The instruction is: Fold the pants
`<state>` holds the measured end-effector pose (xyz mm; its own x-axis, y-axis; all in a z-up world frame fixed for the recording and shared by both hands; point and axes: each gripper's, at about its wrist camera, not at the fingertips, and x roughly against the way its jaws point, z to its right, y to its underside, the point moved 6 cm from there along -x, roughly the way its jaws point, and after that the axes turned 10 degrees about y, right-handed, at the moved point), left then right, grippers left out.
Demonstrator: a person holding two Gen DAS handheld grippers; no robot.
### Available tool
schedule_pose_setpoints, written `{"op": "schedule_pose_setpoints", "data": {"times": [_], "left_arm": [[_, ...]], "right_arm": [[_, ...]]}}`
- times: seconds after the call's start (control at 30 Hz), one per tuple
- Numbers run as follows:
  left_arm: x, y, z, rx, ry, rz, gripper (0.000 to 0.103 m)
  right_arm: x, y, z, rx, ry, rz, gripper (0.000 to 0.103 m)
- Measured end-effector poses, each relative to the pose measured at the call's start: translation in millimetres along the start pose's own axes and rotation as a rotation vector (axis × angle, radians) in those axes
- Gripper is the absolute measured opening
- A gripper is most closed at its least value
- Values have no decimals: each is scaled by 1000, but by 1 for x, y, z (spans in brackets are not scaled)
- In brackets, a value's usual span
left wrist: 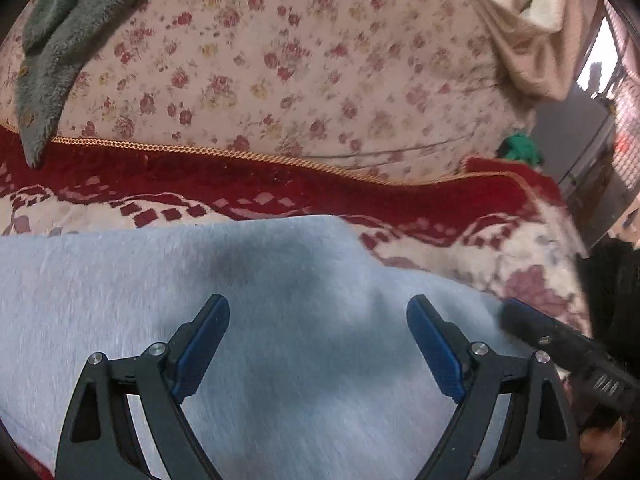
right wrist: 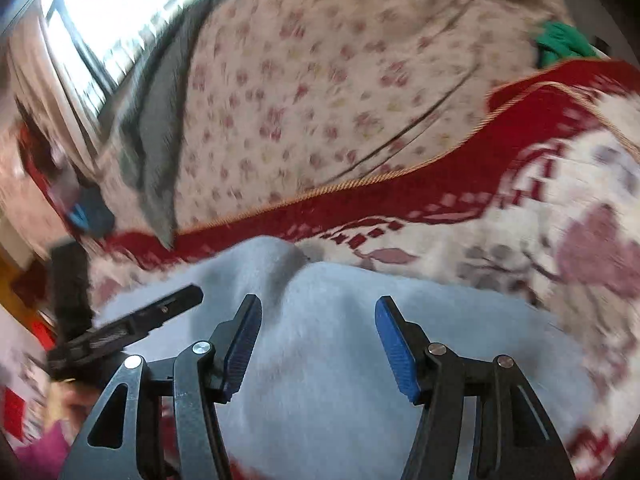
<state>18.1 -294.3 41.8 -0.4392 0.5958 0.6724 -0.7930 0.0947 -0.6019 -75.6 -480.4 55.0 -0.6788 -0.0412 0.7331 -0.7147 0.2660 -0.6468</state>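
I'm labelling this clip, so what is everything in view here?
Light blue fleece pants: one, pale blue, on the blanket under both grippers.
Red and cream patterned blanket: one, beneath the pants.
Floral cream sheet: one, pink flowers, beyond the blanket.
Grey fuzzy cloth: one, lying on the sheet.
Green cloth: one, small, at the sheet's far edge.
Window: one, bright, background.
Left gripper: black, blue pads, open.
Right gripper: same, open.

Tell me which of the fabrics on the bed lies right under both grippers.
The pale blue fleecy pants; the red-and-cream patterned blanket lies beneath them, the floral sheet farther off.
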Motion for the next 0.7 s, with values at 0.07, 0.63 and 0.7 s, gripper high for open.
{"op": "schedule_pose_setpoints", "data": {"times": [0.07, 0.63, 0.7], "left_arm": [[-16, -2, -11, -12, -54, -20, 90], [31, 20, -76, 153, -102, 82, 90], [59, 28, -90, 180, -139, 122, 90]], "right_arm": [[-32, 1, -7, 42, 66, -36, 65], [-53, 8, -19, 58, 148, -73, 71], [-48, 7, -51, 111, 59, -75, 78]]}}
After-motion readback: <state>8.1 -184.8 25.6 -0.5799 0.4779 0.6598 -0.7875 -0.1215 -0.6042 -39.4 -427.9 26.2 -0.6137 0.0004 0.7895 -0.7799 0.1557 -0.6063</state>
